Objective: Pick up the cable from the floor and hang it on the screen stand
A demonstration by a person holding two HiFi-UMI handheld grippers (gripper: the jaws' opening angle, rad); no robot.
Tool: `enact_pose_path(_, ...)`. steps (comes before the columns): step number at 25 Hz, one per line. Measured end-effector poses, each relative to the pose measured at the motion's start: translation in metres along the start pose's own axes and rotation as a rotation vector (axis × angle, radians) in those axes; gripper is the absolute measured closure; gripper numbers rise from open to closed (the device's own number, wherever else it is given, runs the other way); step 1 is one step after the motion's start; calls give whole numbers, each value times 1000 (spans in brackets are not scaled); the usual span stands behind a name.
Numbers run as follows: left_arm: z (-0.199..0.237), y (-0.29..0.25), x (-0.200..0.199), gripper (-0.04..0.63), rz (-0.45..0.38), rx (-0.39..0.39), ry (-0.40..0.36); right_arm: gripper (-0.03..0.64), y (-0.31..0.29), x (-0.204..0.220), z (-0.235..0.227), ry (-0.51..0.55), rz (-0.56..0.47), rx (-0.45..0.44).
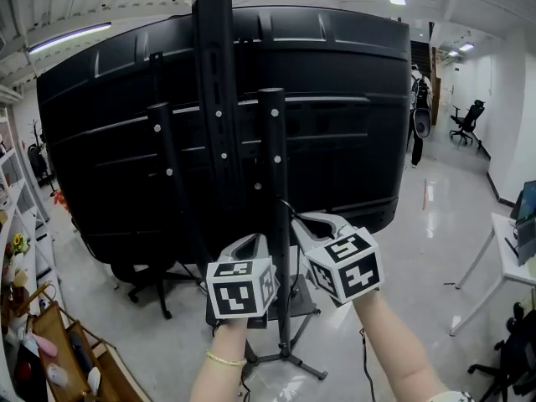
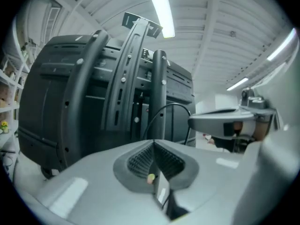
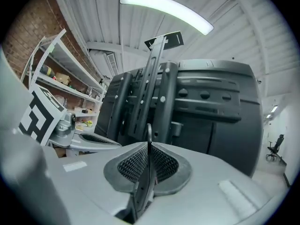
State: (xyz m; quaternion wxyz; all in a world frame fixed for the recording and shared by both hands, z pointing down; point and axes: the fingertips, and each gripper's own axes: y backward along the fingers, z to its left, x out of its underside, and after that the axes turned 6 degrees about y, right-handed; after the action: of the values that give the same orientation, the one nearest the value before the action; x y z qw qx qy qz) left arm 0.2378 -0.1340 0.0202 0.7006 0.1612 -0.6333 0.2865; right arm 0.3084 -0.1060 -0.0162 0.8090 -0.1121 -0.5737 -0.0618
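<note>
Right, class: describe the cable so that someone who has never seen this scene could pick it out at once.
Find the big black screen, seen from behind, on its black stand. In front of the stand's upright posts, the left gripper and the right gripper are each shut on the cable, which arcs between them. Unlike the thick, straight posts, it is a thin, curved black line.

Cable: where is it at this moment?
In the head view, the cable arcs at centre between the left gripper and right gripper, both clamped on it, just before the stand's pole.
</note>
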Motion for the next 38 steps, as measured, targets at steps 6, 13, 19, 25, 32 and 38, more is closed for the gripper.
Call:
enact_pose_path(6,-12,-17,-76,588,-95,-6,-53,594,-8,-76,-36,60,-100,33)
enact_pose_path(13,-3,-24,-149,588,-192,-41,-98,594,-11,-167,-92,72,-219,113)
enact_pose_path(19,0,-32,-175,588,-228,-49,-122,598,-28,-207,-126,99,-215,171)
enact_pose_path(25,8,-35,-186,588,-238,-67,-109,598,-49,-207,-134,110,-127,204)
enact_pose_path(32,5,-39,-147,588,-191,-60,-165,589,-54,-160,-122,26,-137,184)
enact_pose_path(38,-8,-15,-84,588,-187,-15,-110,604,-28,-89,-74,9,-175,110)
